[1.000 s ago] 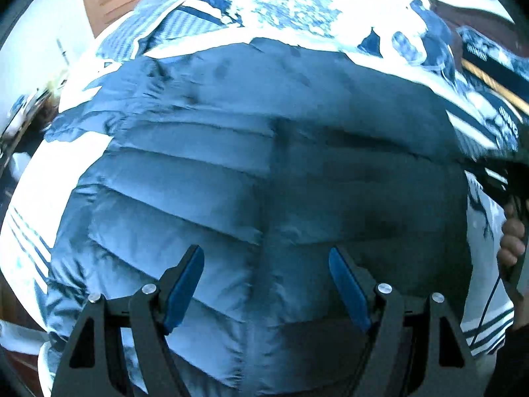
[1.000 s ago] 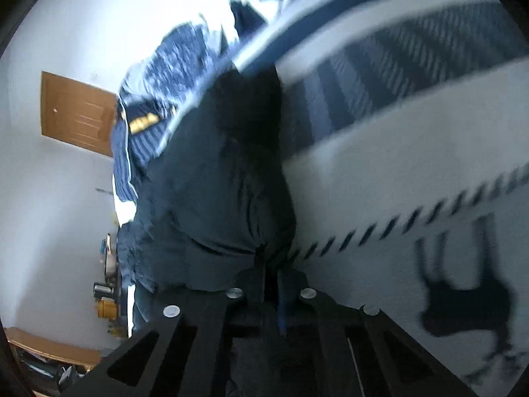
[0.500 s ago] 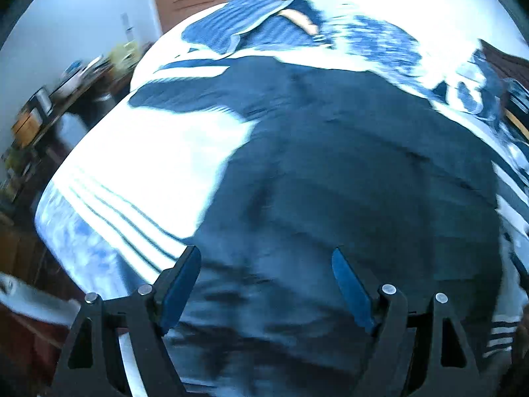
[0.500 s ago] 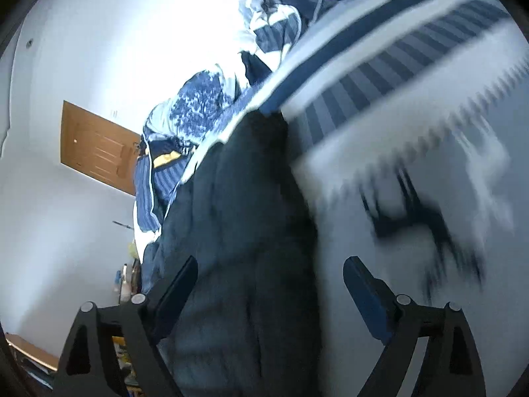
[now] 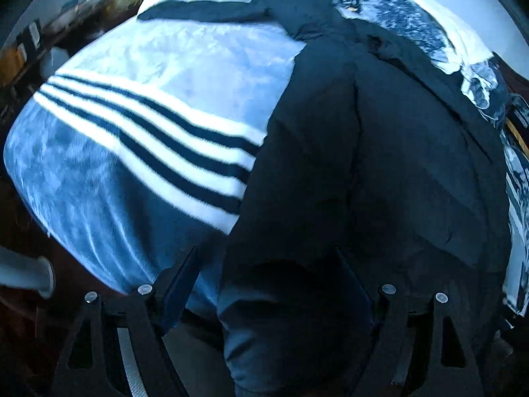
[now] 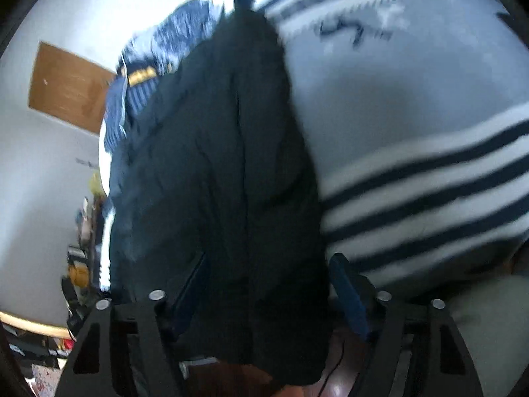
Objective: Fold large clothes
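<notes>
Nowhere on the cloth or the walls is there a brand, a label or a word that can be read; the only marks are woven patterns.

Seen from the left wrist, a cluttered desk (image 5: 49, 29) stands at the far left edge, blurred. Next comes the bed, covered by a pale blanket (image 5: 172, 76) with dark navy stripes across it. To the right of the stripes lies the dark jacket (image 5: 380, 165), spread on the blanket and reaching from near the pillows down to the near edge of the bed. Blue patterned bedding (image 5: 413, 16) is heaped beyond it. The left gripper (image 5: 269, 286) hangs over the jacket's near hem, its jaws wide apart and pressing on nothing.

Seen from the right wrist, a white wall (image 6: 39, 172) carries a brown wooden door (image 6: 66, 89) at the left, with small clutter low down. The jacket (image 6: 215, 165) fills the middle, and the striped blanket (image 6: 413, 165) lies to its right, with a faint dark animal figure near the top. The right gripper (image 6: 269, 289) straddles the jacket's near edge; its jaws are closing, cloth sits between them, and the pads do not yet pinch it.
</notes>
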The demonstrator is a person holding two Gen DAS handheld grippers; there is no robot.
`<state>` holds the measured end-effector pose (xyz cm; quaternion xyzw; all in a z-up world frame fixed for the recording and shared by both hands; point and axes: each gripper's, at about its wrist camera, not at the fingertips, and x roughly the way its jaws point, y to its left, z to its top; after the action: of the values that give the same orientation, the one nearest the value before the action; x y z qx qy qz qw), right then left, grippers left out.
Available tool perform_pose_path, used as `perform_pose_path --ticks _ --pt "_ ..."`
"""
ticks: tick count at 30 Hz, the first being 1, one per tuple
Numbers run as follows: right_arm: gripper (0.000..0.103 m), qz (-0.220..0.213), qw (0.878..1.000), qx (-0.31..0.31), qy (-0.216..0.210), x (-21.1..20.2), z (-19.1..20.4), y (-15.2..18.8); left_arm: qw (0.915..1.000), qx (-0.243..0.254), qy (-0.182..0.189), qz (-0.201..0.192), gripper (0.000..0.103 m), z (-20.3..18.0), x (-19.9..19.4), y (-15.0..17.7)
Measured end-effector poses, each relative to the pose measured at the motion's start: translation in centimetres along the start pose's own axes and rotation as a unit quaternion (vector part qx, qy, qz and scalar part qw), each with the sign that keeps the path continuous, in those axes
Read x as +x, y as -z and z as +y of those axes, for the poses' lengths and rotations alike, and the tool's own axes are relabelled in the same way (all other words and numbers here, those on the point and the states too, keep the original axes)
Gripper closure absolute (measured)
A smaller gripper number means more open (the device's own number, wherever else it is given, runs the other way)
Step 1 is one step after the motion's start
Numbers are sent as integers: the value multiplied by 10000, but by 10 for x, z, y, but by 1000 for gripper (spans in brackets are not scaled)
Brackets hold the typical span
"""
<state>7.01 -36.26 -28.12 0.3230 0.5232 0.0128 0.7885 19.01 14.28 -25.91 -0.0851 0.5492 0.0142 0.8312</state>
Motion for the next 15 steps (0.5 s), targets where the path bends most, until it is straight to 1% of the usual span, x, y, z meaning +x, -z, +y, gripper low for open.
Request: perform_pose_path --ticks 1,2,3,4,5,6,7,9,10,12,13,14,15 --pt "46 174 9996 -172 153 9 7 1 9999 129 -17 -28 32 -4 0 1" --pt "65 330 9983 -325 362 19 12 3 9996 284 -34 -15 40 -11 1 2" --pt "74 407 9967 -423 559 24 16 6 9991 430 -10 30 58 -16 3 4" --pt "83 436 9951 -537 707 28 20 8 9987 503 25 45 71 -18 4 6" --pt "97 424 9946 -644 691 28 25 8 9984 554 76 19 76 -20 3 7" --pt "99 385 9943 -742 659 24 31 9 9982 595 119 -27 88 -21 -1 8" --pt "100 326 9939 -792 699 18 34 10 9979 621 173 -68 96 -21 -8 9" --pt "101 71 9961 -704 533 -8 35 13 9975 629 259 -206 99 -21 -26 12" --pt "101 -65 9967 -659 479 -24 35 15 9970 597 440 -241 99 -19 -39 15" --pt "101 -195 9963 -699 457 -46 35 20 9968 513 595 -116 99 -16 -47 20" --pt "101 -201 9951 -791 550 -55 37 23 9971 525 552 -5 99 -16 -44 23" --pt "101 -195 9930 -904 730 -58 39 25 9972 554 496 94 99 -14 -40 24" --pt "101 -159 9913 -962 880 -56 39 24 9973 619 358 194 99 -16 -32 26"
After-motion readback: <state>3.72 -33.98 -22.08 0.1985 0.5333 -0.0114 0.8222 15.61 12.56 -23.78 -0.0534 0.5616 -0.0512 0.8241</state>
